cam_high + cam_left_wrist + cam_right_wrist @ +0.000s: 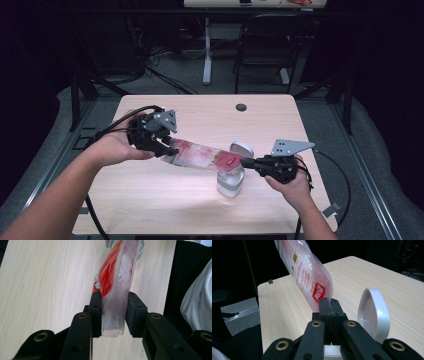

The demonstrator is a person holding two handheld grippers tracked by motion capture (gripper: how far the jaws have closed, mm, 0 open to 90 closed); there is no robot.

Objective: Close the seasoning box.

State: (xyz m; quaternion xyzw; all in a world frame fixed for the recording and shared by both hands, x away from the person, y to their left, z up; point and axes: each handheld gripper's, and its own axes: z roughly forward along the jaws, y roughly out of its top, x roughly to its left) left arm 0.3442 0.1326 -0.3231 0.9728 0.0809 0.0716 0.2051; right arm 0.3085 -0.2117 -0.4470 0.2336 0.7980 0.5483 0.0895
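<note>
A clear plastic bag (200,155) with red print hangs stretched in the air between my two grippers. My left gripper (170,150) is shut on its left end; in the left gripper view the bag (117,285) runs away from the left gripper (113,315), both pads pressing on it. My right gripper (246,162) is shut on the other end, and in the right gripper view the right gripper (328,306) pinches a corner of the bag (304,272). Below that end stands a clear container (230,184) with its white lid (242,148) tipped up.
The wooden table (150,200) has a round cable hole (241,107) near its far edge. Behind it stand a black chair (270,40) and a white table leg (206,50). The white lid (373,312) stands just right of my right jaws.
</note>
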